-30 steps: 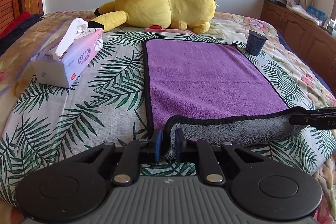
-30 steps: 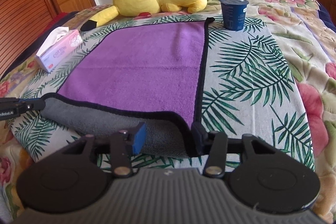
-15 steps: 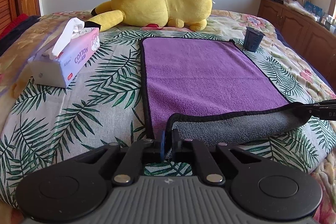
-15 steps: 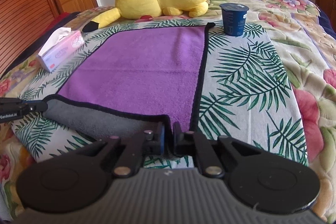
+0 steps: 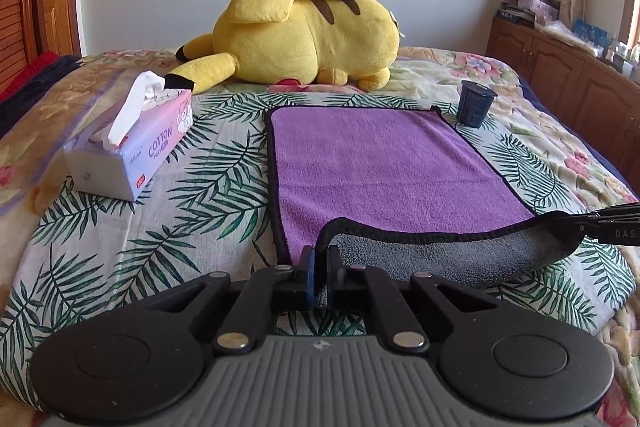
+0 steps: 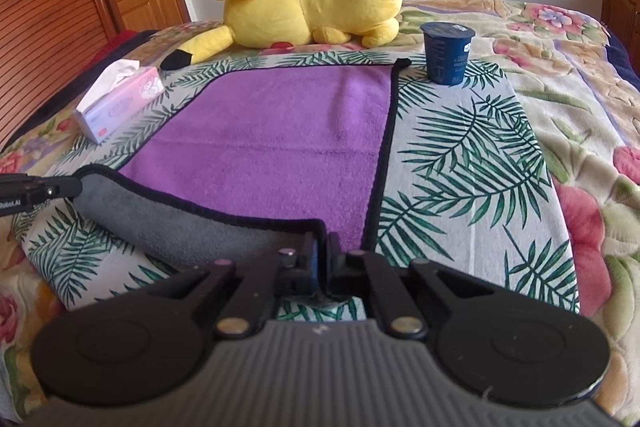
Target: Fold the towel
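Purple towel (image 5: 384, 167) corners in both grippers

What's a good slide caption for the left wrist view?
Left gripper and right gripper lift the purple towel's near edge.

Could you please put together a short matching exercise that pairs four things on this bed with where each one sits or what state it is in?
Things:
1. towel
2. tissue box
3. dark cup
4. yellow plush toy

Places or states:
A. lying at the far end of the bed, beyond the towel
B. standing upright beside the towel's far right corner
C. near edge lifted, grey underside showing
D. left of the towel, a tissue sticking out

Pairs: 1-C, 2-D, 3-B, 4-A
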Available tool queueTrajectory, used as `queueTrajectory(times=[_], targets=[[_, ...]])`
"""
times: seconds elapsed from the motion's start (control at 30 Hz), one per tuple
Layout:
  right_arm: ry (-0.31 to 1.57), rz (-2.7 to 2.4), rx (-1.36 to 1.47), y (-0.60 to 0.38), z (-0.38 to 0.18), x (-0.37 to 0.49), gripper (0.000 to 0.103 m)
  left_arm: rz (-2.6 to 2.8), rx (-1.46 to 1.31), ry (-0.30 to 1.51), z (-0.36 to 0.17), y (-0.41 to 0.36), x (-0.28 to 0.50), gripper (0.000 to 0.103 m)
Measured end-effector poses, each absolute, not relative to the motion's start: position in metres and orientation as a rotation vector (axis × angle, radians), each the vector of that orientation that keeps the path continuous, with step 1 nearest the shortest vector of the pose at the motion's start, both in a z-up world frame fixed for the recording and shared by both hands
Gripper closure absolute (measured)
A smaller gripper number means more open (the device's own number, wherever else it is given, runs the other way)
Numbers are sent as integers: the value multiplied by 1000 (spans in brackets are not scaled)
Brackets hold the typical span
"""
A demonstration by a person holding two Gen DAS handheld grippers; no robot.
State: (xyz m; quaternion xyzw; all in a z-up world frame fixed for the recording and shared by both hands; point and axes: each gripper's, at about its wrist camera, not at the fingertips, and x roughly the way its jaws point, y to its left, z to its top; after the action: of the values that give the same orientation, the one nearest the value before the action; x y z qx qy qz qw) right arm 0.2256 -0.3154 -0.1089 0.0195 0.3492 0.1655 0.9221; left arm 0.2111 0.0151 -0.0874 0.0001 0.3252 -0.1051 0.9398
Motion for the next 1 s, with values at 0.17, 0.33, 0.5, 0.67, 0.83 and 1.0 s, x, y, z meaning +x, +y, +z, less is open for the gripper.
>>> queueTrajectory(times=[0.17,0.33,0.5,0.67,0.83,1.0], targets=[[695,345,45,-315,-105,225,98,-214,-3,649,-84,15,210,103],[675,351,47,-315,-100,223,98,-213,-6,633,-80,15,209,103],[643,356,45,-315,-93,222,98,-207,-10,619,-74,14,208,103],[623,356,46,-317,-90,224,98,-204,-14,603,-69,14,207,103],[609,352,49,-317,-87,226,98,-187,-1,603,-68,15,208,103],[595,355,46,-316,-85,228,98,-188,-10,597,-65,17,209,103]])
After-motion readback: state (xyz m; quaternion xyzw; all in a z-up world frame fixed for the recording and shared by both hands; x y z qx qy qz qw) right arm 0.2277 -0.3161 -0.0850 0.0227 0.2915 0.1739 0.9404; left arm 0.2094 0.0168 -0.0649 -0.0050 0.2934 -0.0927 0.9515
